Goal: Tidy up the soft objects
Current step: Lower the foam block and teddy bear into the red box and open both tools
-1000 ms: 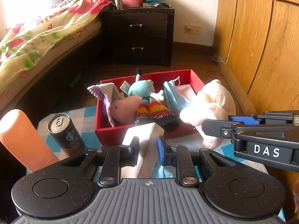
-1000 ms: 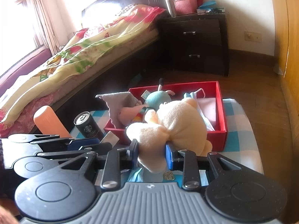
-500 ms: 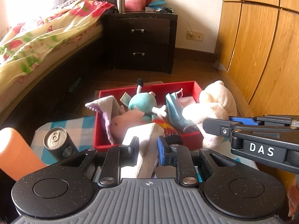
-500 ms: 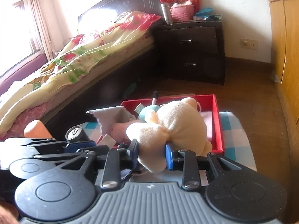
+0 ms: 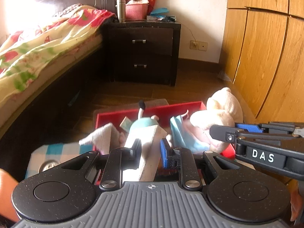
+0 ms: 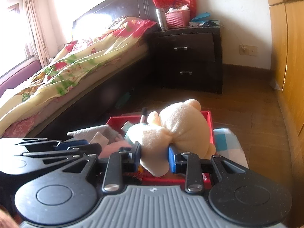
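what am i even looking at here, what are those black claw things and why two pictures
They are two hand-held grippers, one in each of a person's hands, each with a camera looking along its fingers. That gives one picture per gripper. The left gripper is shut on a white block. The right gripper is shut on a cream plush; it shows from the side in the left picture. Ahead, on a checked cloth, is a red box with more soft toys and a blue face mask. A bed and nightstand stand behind.
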A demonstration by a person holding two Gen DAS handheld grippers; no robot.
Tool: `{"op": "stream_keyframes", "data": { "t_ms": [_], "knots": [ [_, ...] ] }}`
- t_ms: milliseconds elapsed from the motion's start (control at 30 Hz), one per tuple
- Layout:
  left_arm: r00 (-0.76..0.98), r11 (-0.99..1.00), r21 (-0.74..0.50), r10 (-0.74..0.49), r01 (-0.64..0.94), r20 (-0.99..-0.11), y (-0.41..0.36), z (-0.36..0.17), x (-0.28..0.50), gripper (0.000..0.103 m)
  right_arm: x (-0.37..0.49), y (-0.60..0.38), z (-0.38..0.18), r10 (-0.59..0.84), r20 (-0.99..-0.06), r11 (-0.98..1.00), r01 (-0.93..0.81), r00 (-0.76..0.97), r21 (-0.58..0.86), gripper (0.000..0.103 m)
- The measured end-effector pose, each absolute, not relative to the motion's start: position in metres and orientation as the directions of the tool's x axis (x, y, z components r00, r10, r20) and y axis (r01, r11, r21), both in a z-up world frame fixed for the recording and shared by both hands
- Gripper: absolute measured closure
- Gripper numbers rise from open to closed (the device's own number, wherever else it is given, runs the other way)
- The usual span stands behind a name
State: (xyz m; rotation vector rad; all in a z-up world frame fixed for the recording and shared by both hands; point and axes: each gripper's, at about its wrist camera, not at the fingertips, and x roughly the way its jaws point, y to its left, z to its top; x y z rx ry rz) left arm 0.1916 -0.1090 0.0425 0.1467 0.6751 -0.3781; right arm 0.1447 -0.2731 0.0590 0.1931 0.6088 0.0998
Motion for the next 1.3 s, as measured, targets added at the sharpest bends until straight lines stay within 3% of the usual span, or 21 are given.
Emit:
{"op": "stream_keyframes", "data": {
  "t_ms": [400,533,600,633,667,700,867,1300],
  "knots": [
    [0.721,0.922,0.019,-0.289,0.386,-0.63,-0.117,0.029,0.237,0.082,0.191,-0.288,0.037,0.135,-0.537,0.972,-0.007,0.833,0.234,0.095],
    [0.73,0.92,0.068,-0.259,0.386,-0.632,-0.13,0.029,0.257,0.076,0.202,-0.291,0.031,0.131,-0.547,0.975,-0.008,0.827,0.22,0.093],
    [0.737,0.926,0.072,-0.246,0.371,-0.63,-0.131,0.033,0.263,0.043,0.203,-0.289,0.029,0.107,-0.534,0.979,0.004,0.838,0.203,0.078],
    [0.75,0.931,0.073,-0.24,0.358,-0.616,-0.129,0.036,0.263,0.035,0.203,-0.287,0.028,0.089,-0.529,0.983,0.011,0.844,0.183,0.07],
    [0.766,0.935,0.078,-0.235,0.347,-0.598,-0.127,0.039,0.26,0.025,0.203,-0.285,0.029,0.08,-0.529,0.986,0.009,0.845,0.164,0.049],
    [0.778,0.937,0.08,-0.233,0.341,-0.583,-0.125,0.042,0.257,0.024,0.203,-0.283,0.029,0.082,-0.53,0.988,0.0,0.844,0.152,0.036],
    [0.755,0.937,0.024,-0.267,0.35,-0.599,-0.113,0.045,0.243,0.025,0.201,-0.288,0.032,0.099,-0.534,0.978,0.018,0.839,0.21,0.036],
    [0.75,0.941,-0.001,-0.271,0.339,-0.603,-0.094,0.06,0.197,0.03,0.168,-0.28,0.054,0.08,-0.549,0.988,0.007,0.832,0.153,0.036]
  ]
}}
